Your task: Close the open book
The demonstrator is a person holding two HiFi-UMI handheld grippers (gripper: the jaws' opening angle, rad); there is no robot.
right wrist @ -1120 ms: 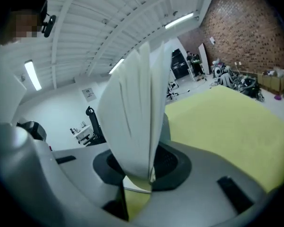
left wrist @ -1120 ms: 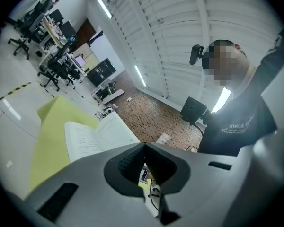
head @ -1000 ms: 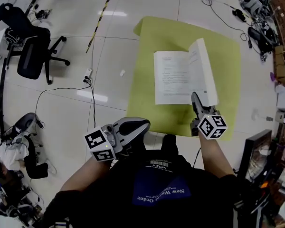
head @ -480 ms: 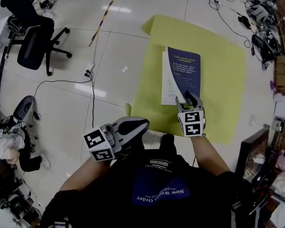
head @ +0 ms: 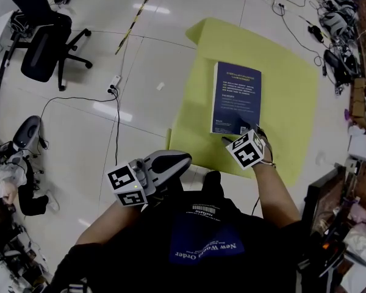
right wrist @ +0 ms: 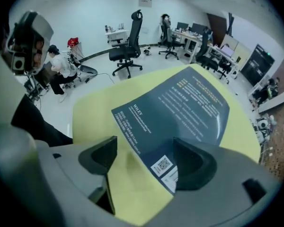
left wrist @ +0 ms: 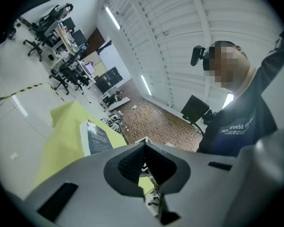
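Closed already: the book [head: 236,98], flat on the yellow-green mat [head: 280,72], dark blue cover with pale print facing up, near the middle of the mat and a little toward its left edge. Mat spread directly on the white tiled floor [head: 146,60].

Over the near right corner of the book, close to the near edge of the mat: the right hand-held gripper [head: 243,133]. Right forearm [head: 274,194] stretched forward from the body, wrist bent so that the tool points steeply down at the mat, marker cube [head: 246,149] turned up toward the head camera. Jaws wide apart, having just been opening. In the right gripper view [right wrist: 146,162], only the book corner with its small square code label lying below and between them, with bare mat beside it. Holding nothing, no pad pressing on the cover.

Off the mat, beyond its near left corner and above the floor: the left hand-held gripper [head: 182,159]. Left forearm [head: 104,224] bent and kept near the body, tool held level, tip directed toward the mat. In the left gripper view [left wrist: 143,148], jaws brought fully together, nothing between them.

Far to the left of the mat, well apart: a black office chair [head: 39,47].
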